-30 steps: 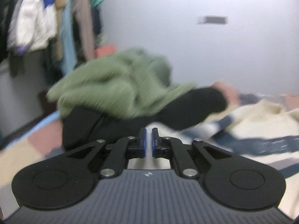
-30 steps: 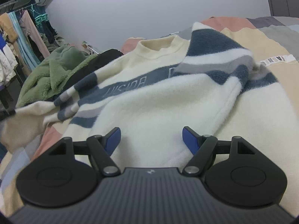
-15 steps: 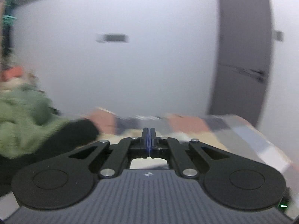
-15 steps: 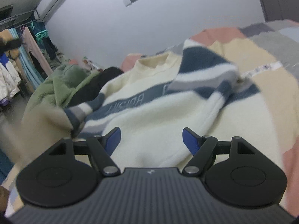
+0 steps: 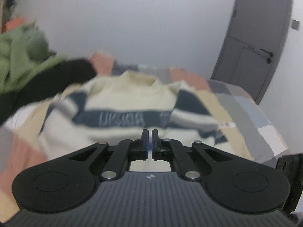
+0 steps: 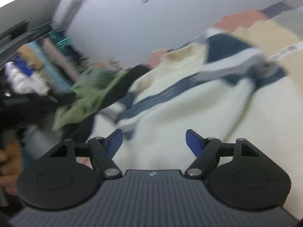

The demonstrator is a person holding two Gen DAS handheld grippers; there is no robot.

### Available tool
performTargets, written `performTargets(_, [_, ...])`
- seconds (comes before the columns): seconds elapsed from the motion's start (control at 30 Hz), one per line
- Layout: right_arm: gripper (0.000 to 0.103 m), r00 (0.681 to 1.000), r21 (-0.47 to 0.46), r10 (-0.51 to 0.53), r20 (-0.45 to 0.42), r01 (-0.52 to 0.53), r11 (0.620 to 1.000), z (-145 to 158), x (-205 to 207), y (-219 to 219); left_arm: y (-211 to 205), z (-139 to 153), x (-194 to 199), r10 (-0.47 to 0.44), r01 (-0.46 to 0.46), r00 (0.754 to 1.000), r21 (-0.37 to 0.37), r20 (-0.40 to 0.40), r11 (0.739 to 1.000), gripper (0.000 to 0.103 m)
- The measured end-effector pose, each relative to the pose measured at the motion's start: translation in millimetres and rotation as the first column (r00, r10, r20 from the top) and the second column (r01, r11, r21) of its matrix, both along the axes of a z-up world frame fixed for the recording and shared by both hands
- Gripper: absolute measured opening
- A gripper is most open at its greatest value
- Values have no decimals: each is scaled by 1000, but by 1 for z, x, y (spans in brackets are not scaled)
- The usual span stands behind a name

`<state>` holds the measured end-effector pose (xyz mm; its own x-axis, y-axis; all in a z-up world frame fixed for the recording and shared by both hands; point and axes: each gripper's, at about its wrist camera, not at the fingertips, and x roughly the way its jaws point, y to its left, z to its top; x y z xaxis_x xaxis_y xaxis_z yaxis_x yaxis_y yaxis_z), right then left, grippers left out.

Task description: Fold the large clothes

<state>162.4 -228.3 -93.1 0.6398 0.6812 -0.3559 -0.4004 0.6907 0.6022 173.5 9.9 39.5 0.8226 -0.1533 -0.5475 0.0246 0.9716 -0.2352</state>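
Patchwork bed (image 5: 244,111) ahead of closed empty left tool (image 5: 150,141), grey door (image 5: 251,53) beyond, sweater (image 6: 189,113) under open right tool (image 6: 154,141), lettering blurred.

The cream sweater (image 5: 132,96) carries pale lettering on the dark blue band (image 5: 121,118) across its chest, below the collar; blur leaves it unreadable, only a row of capital-like strokes. In the right wrist view a white printed tag (image 6: 288,50) lies on the bed to the right of the sweater, with dark marks too smeared to read. No other writing shows.
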Motion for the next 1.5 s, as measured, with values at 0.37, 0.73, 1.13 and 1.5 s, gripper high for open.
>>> performTargets(0.37, [48, 956, -55, 272, -111, -279, 959, -27, -5, 66, 53, -57, -40, 51, -65, 993, -129, -107, 990, 10])
performTargets(0.73, [13, 970, -191, 243, -14, -242, 952, 8, -16, 81, 105, -83, -40, 116, -136, 986, -172, -123, 976, 38])
performTargets(1.13, [13, 970, -182, -141, 198, 177, 967, 70, -11, -16, 104, -85, -44, 91, -118, 987, -209, -134, 971, 41])
performTargets(1.5, [15, 912, -342, -407, -58, 364, 866, -8, 27, -64, 95, -107, -36, 100, -140, 972, -184, -213, 973, 59])
